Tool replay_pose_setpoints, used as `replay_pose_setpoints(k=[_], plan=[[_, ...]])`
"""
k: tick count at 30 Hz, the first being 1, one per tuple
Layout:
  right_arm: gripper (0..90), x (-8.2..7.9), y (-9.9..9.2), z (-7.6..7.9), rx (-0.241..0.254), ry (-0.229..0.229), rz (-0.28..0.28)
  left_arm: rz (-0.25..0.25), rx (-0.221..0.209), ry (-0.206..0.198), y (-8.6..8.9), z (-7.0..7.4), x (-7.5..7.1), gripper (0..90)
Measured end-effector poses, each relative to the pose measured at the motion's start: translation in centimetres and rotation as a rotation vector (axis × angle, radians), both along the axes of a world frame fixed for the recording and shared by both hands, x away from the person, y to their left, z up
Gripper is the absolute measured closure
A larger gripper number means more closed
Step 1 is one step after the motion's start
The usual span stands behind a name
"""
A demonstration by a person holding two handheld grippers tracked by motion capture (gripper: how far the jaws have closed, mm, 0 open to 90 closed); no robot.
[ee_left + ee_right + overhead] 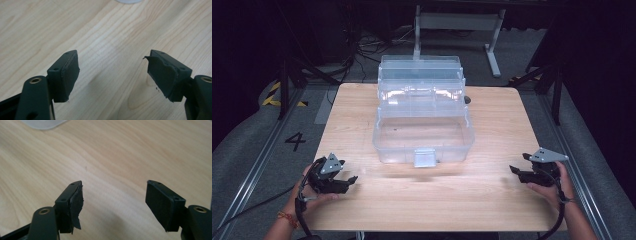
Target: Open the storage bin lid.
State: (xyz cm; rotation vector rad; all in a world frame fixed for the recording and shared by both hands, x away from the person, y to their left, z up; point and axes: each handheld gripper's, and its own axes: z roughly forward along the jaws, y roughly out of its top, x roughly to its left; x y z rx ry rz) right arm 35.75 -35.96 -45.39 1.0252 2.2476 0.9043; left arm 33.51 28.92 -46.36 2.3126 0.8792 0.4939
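- From the high view, my left hand-held gripper (346, 181) sits low over the near-left part of the bench (492, 200), its jaws pointing right and apart with nothing between them. My left hand (314, 192) wraps its body from below, and its cable trails off toward the near edge.
- In the same view my right hand-held gripper (518, 172) rests near the bench's near-right edge, jaws pointing left toward the middle, spread and empty, with my right hand (552, 187) behind it.
- The clear plastic box (423, 132) stands at the middle of the bench, farther back than both hand-held grippers and well apart from each. Its lid is swung up and back, tiered trays show behind the open tub, and a pale latch (424, 158) hangs on the front wall facing me.
- In the left gripper view, I see my two black jaws wide apart over bare wood grain, holding nothing. The rubber on the right-hand pad (161, 75) is peeling at its edge. A sliver of something pale and clear shows at the top edge.
- In the right gripper view, the jaws stand wide and empty too, above bare wood. The left-hand pad (76, 205) has a torn, hanging flap. A clear rounded corner shows at the top left.
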Motion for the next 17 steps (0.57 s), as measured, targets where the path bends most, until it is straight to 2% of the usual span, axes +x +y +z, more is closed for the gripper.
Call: replay_pose_setpoints(k=[2,4,9,10,11,12,13,14,17], plan=[[30.3,-0.6,-0.4,-0.8,0.015,0.014,-0.013,-0.011,-0.018,0.035,0.1,-0.4,-0.2,25.3],[29.4,-1.0,-0.7,-1.4,0.019,0.034,-0.017,-0.011,-0.025,0.043,0.2,-0.8,-0.3,23.9],[25.8,-1.8,-0.9,-2.9,0.077,0.073,-0.005,0.022,-0.119,0.069,0.7,-1.7,-0.3,20.8],[25.6,-1.9,-1.0,-3.2,0.114,0.077,-0.004,0.024,-0.122,0.062,0.7,-1.8,-0.3,19.6],[24.5,-1.9,-1.0,-3.2,0.122,0.085,-0.007,0.024,-0.119,0.065,0.7,-1.7,-0.3,19.3],[24.1,-2.0,-1.1,-3.2,0.124,0.089,-0.013,0.026,-0.121,0.078,0.6,-1.7,-0.4,18.7],[24.1,-2.0,-1.1,-3.2,0.126,0.092,-0.014,0.022,-0.11,0.07,0.6,-1.7,-0.3,17.6],[24.2,-2.0,-1.2,-3.2,0.129,0.099,-0.01,0.025,-0.12,0.075,0.4,-1.8,-0.4,15.6],[24.0,-1.9,-1.2,-3.2,0.139,0.108,-0.009,0.02,-0.11,0.073,0.4,-1.8,-0.3,14.8]])
